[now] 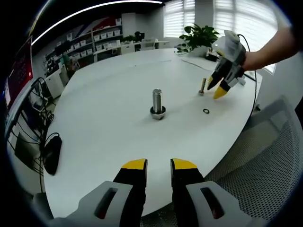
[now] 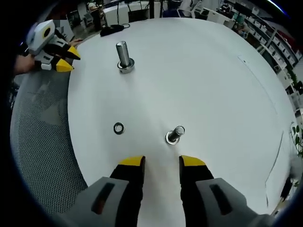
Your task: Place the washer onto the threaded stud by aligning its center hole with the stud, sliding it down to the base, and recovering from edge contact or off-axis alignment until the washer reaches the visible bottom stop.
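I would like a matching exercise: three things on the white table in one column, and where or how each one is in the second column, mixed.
1. washer
2. large stud
3. small stud

a. upright, near the left hand-held gripper
b. lying flat on the table, on no stud
c. just ahead of the right hand-held gripper

Pairs: 1-b, 2-a, 3-c

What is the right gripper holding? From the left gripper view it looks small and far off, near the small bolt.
Observer: Nothing. In the right gripper view the right gripper is open, with bare table between its jaws.
Operator: Where is the washer from there?
Observer: The washer lies flat, ahead and to the left of the jaws, apart from them.
Operator: And the small bolt?
Observer: The small bolt stands just ahead of the right-hand jaw, not touched.
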